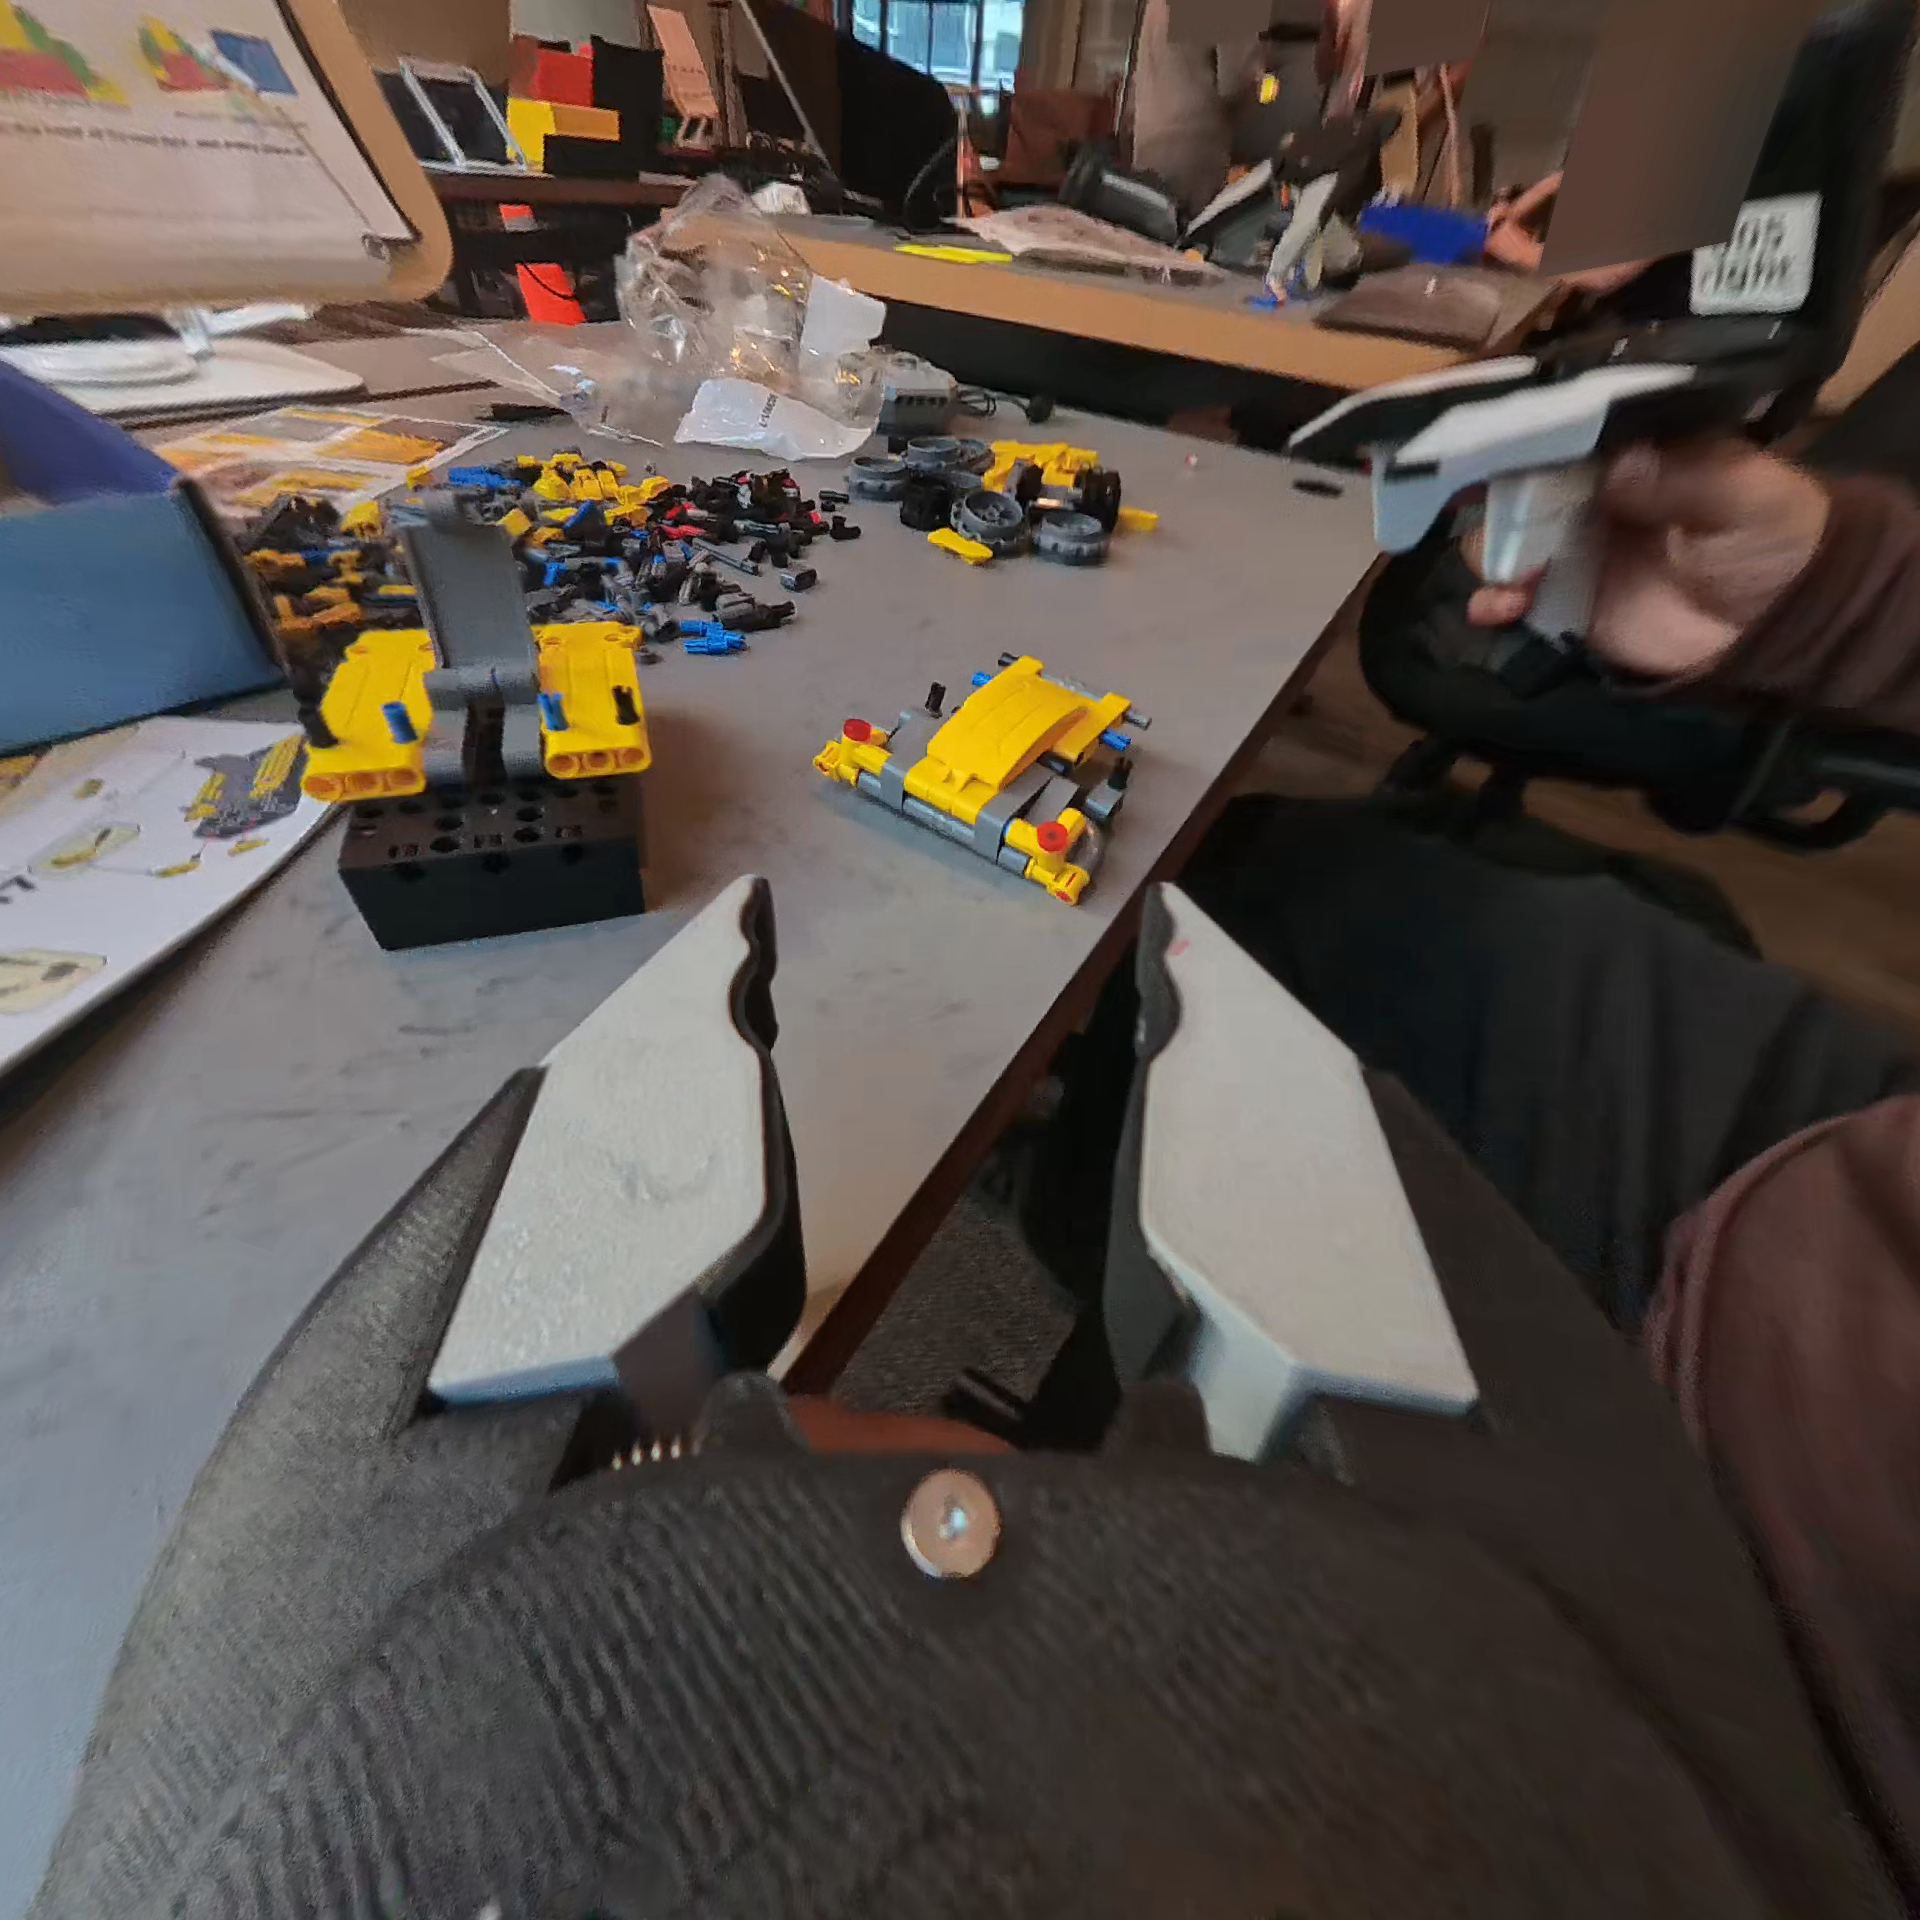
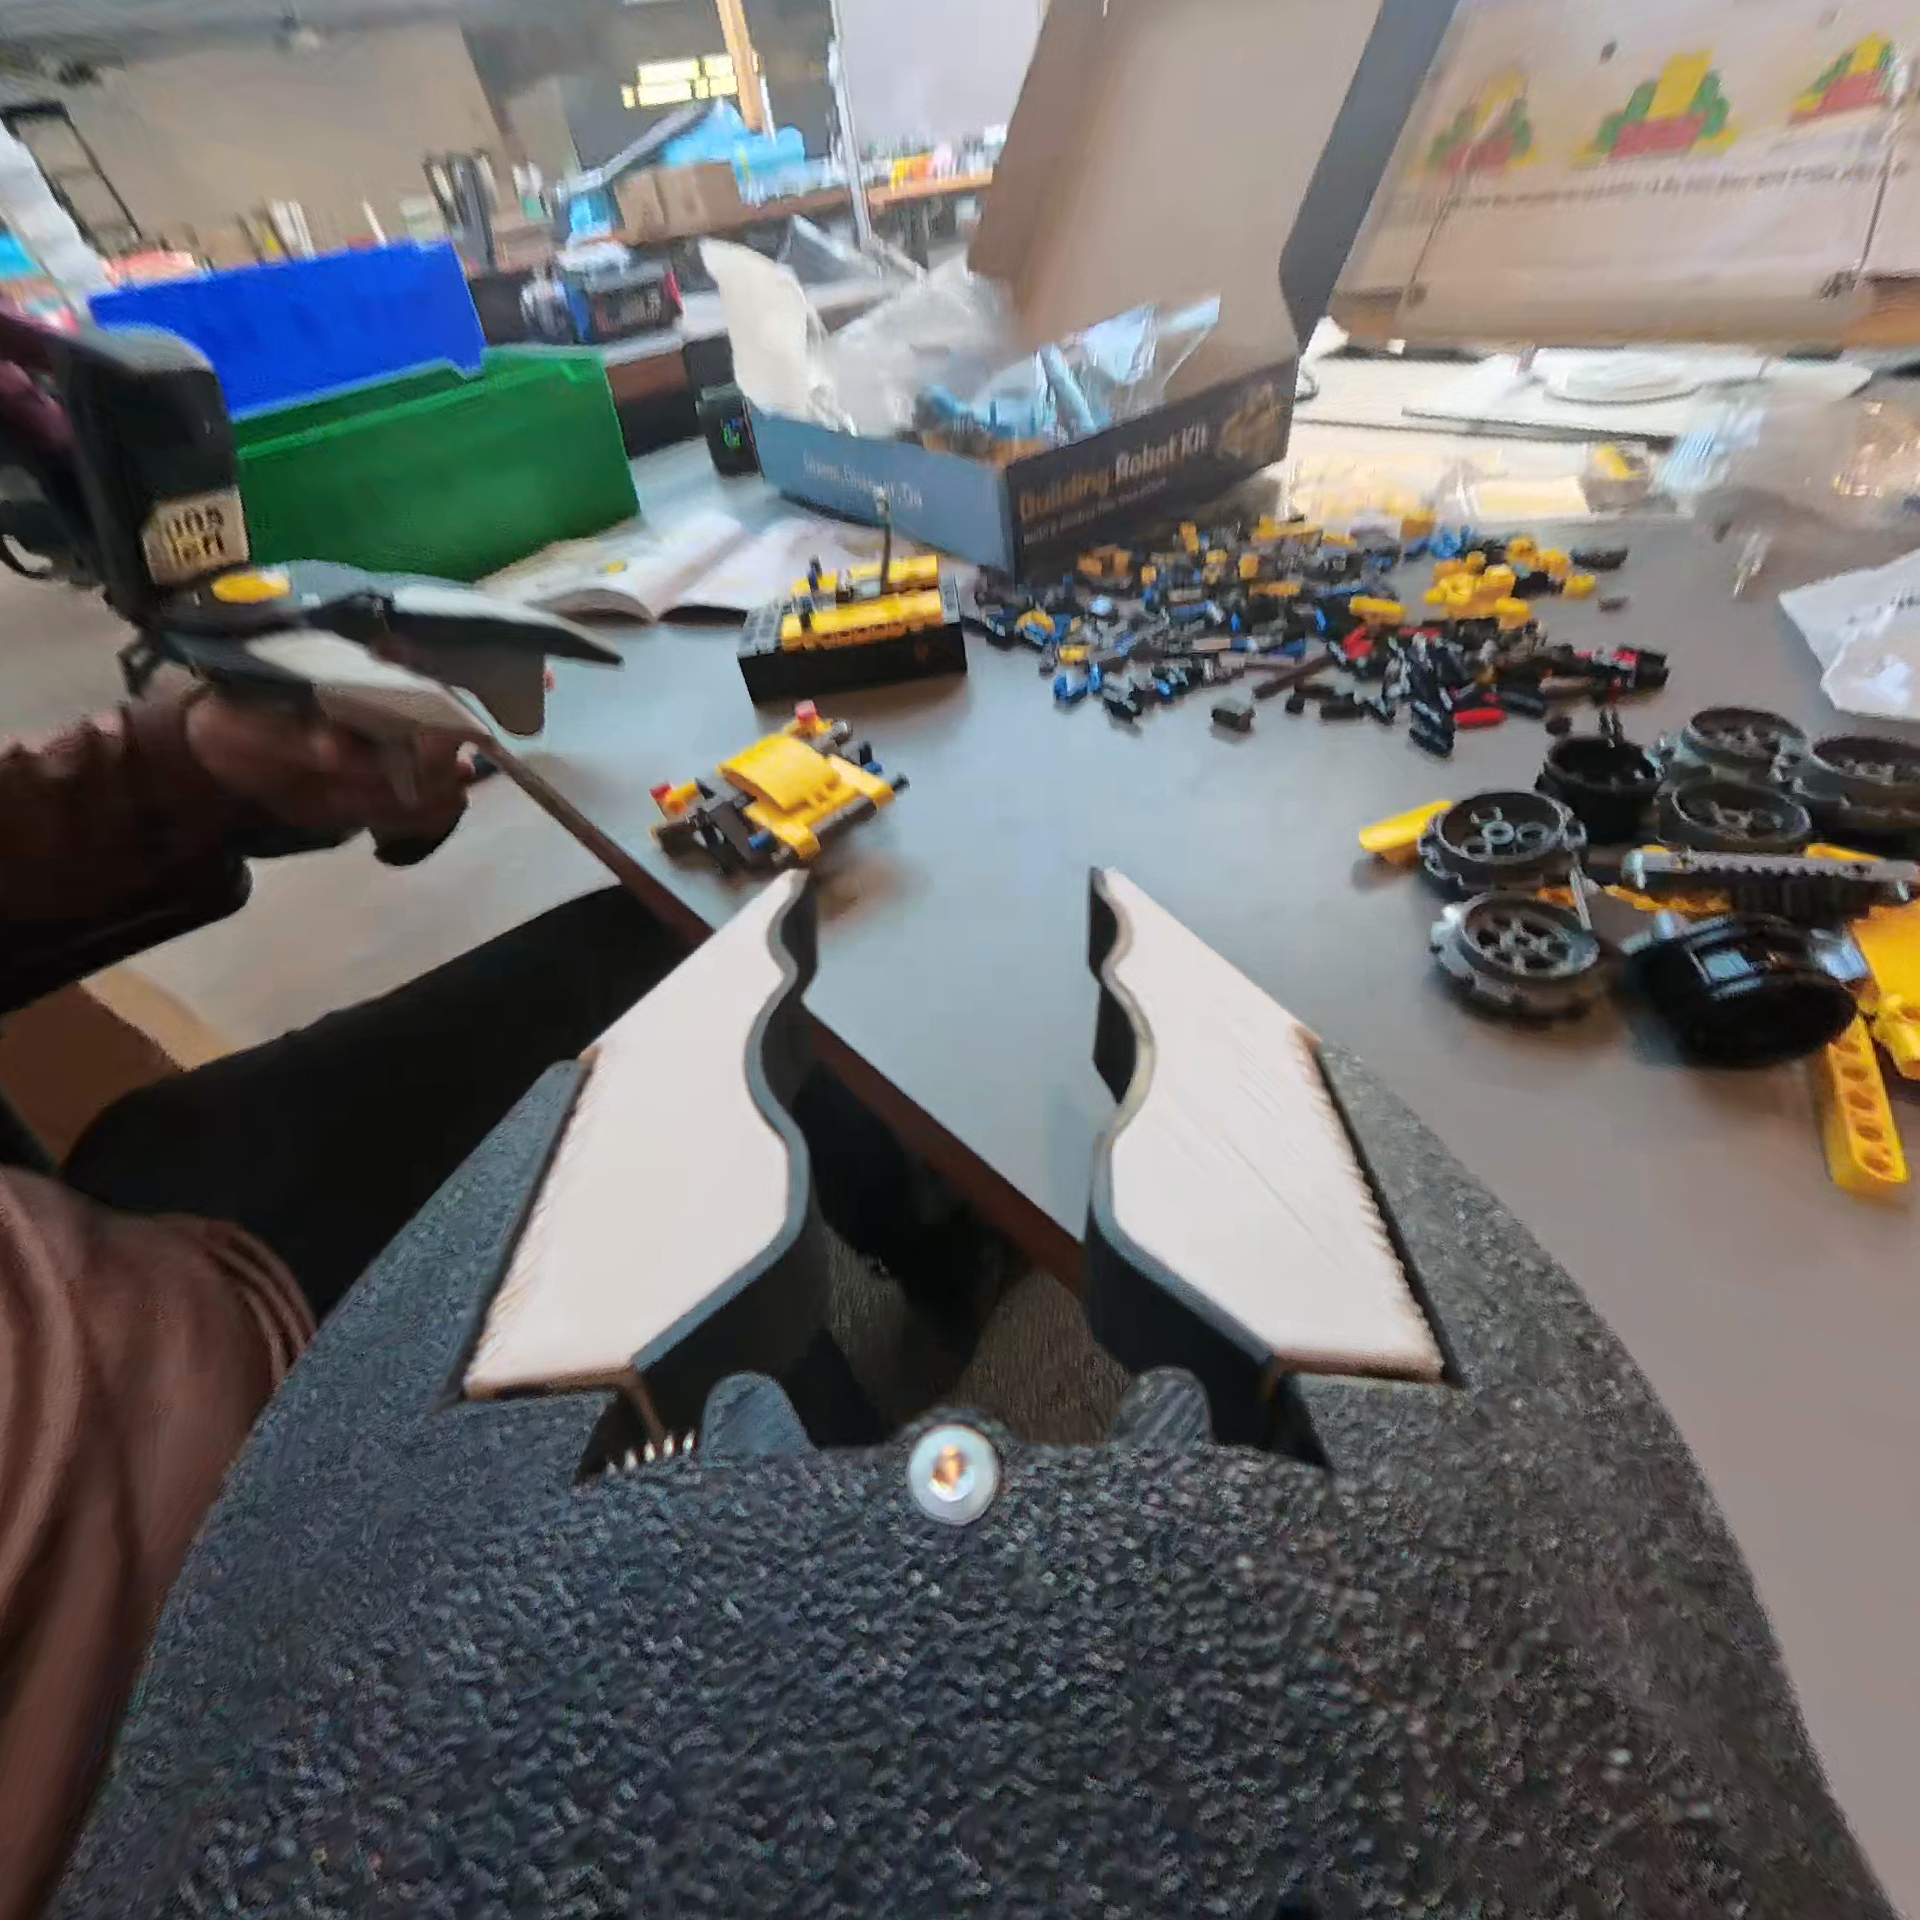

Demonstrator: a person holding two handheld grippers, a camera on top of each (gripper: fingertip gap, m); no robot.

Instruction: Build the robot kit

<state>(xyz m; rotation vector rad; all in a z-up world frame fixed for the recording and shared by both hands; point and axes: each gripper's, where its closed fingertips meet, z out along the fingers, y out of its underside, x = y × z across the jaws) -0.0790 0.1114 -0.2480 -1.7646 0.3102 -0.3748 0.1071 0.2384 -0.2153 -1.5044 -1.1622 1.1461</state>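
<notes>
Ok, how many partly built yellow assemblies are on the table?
2. One sits on the black perforated block, by the instruction booklet; the other lies loose on the grey table near its front edge. More could be buried in the loose parts pile.

I counted two built yellow-and-grey models on the desk (image 1: pixel 935 623): one small vehicle piece (image 1: pixel 987 779) lying by the edge, and one larger assembly (image 1: pixel 478 696) standing on a single black perforated block (image 1: pixel 488 862). One heap of loose small parts (image 1: pixel 644 551) lay behind them, too many and too blurred to number. In the right wrist view I made out at least six dark wheels (image 2: pixel 1507 842) in one cluster. There was one open cardboard box (image 2: pixel 1039 457), one green bin (image 2: pixel 436 457) and one blue bin (image 2: pixel 291 312). One instruction booklet (image 1: pixel 125 831) lay open. Two grippers showed, each with two fingers (image 1: pixel 644 1143).
</notes>
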